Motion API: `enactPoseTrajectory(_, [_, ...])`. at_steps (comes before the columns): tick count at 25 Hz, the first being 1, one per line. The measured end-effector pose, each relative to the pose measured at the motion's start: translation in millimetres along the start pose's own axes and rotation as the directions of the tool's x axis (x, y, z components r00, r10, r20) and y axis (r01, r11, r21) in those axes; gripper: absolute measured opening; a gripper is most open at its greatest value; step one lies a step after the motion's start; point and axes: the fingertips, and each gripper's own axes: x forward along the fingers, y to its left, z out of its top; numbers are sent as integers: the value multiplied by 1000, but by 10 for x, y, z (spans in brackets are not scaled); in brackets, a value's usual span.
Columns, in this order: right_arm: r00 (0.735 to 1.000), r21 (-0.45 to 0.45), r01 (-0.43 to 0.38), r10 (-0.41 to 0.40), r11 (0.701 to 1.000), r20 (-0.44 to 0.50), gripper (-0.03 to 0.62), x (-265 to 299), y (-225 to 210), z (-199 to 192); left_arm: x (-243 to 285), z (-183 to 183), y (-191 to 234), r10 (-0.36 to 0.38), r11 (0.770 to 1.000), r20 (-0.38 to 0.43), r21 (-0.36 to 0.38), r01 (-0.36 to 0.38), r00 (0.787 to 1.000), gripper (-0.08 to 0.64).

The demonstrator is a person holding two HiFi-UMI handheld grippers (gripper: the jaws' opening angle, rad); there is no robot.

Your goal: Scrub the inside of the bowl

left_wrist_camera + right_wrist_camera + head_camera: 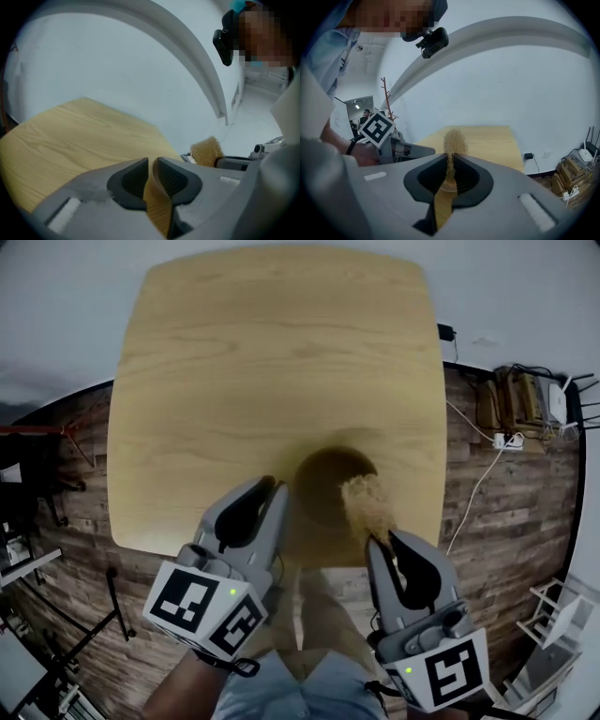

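Bowl (323,486) rim was clamped by left gripper (279,491); right gripper (382,542) pinched scrubber (367,504) over it. Scrubbing seemingly in hand; next, press and sweep inner wall.

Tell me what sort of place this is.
Probably a lab or test room, not a kitchen: a wooden table on plank floor, a power strip with loose cables by the wall.

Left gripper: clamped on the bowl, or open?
Shut on the bowl. In the left gripper view, the left gripper pinches the thin wooden rim; the head view shows its jaws at the bowl's near-left edge.
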Motion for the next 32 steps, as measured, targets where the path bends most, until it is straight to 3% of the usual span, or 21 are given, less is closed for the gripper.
enactPoseTrajectory(7, [999,36,6,-5,999,-36,35,77,-60,-145,186,-251,119,-16,998,-60,-67,12,998,71])
enactPoseTrajectory(11, [999,43,9,-7,999,-48,35,101,-78,-205,235,-256,97,-36,996,-67,-84,30,997,71])
enactPoseTrajectory(15, [998,53,11,-8,999,-63,34,113,-93,-241,180,-213,30,-64,988,-65,-146,54,996,71])
enactPoseTrajectory(27, [999,30,9,-8,1000,-43,35,115,-197,-267,352,-326,-8,-50,988,-121,-154,31,991,71])
enactPoseTrajectory(31, [997,75,-6,12,997,-82,35,111,-173,-369,388,-324,-7,-26,990,-138,-141,7,990,66])
enactPoseTrajectory(32, [996,80,-10,17,997,-87,35,108,-170,-384,390,-319,-5,-14,992,-143,-130,-5,990,38])
